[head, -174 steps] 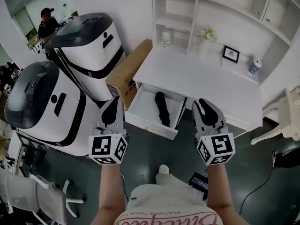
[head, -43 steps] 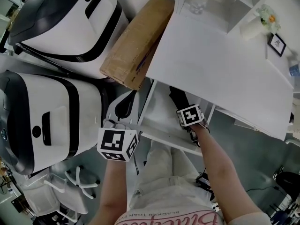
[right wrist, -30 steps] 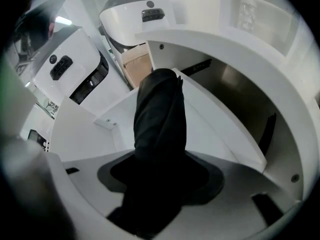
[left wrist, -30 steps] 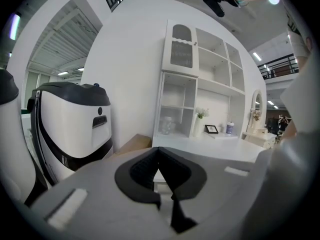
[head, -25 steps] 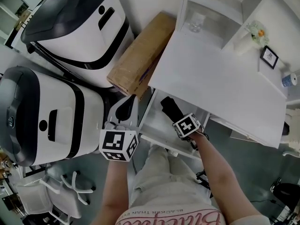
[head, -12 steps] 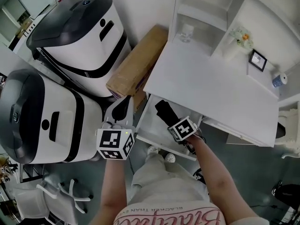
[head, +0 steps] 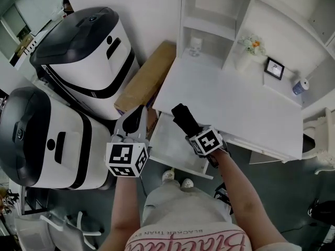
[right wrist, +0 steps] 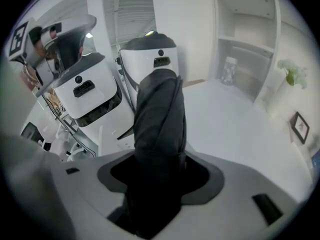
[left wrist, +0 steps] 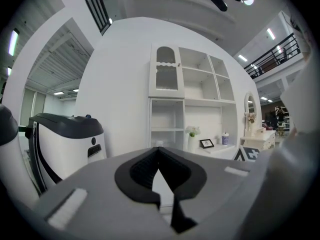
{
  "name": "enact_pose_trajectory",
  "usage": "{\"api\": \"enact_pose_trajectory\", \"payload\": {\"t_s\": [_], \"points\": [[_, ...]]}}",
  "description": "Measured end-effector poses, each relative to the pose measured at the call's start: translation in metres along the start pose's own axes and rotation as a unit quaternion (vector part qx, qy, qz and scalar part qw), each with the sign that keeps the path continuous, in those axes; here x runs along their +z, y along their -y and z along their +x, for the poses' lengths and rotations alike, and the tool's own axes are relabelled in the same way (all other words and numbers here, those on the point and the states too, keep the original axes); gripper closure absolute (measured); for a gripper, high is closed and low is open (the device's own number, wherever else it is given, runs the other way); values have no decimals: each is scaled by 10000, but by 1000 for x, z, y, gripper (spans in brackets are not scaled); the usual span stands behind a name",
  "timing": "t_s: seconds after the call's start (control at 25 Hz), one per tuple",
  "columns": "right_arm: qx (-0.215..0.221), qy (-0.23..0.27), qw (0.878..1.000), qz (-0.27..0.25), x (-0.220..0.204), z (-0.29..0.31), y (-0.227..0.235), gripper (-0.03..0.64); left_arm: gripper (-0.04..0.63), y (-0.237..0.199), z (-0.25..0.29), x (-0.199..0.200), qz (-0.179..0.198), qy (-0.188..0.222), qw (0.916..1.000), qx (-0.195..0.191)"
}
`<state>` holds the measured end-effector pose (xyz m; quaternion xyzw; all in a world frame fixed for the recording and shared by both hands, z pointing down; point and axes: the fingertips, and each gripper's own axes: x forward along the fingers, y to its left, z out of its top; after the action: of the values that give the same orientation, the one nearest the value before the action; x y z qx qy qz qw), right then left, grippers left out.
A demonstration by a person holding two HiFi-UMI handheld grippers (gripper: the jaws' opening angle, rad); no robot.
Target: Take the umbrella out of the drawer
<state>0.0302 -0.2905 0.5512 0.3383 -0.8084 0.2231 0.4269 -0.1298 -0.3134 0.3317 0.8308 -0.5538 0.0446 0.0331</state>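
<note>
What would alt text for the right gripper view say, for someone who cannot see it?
A folded black umbrella, clamped between the jaws, sticks up through the middle of the picture. Behind it lie a white desk top, open white shelves at right and two white-and-grey machines at left.

Your umbrella is plain black, with no print. Your left gripper and right gripper are pale grey with black pads, and each carries black-and-white square markers. The desk, the shelves and the drawer are plain white. At the left of the frame, the two machines are white with dark grey lids and black bands. The cardboard box is brown. The floor is dark grey-green. Your top, at the bottom edge, is pale with red lettering.
</note>
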Motion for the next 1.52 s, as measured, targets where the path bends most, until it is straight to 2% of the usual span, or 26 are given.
{"api": "enact_pose_trajectory", "payload": {"t_s": [0.36, 0.72, 1.24, 1.4, 1.52], "points": [[-293, 806, 9963, 91, 29, -56, 22, 357, 586, 23, 9, 18, 144, 174, 9993, -293], [-780, 1538, 9849, 121, 50, -117, 41, 357, 586, 32, 13, 38, 125, 411, 9983, -393], [-1478, 2421, 9585, 301, 64, -187, 59, 357, 586, 48, 22, 51, 270, 569, 9958, -660], [-1755, 2742, 9449, 352, 70, -214, 64, 357, 586, 48, 22, 63, 332, 744, 9950, -580], [-1964, 3079, 9300, 413, 77, -238, 66, 357, 586, 46, 22, 75, 365, 903, 9939, -517]]}}
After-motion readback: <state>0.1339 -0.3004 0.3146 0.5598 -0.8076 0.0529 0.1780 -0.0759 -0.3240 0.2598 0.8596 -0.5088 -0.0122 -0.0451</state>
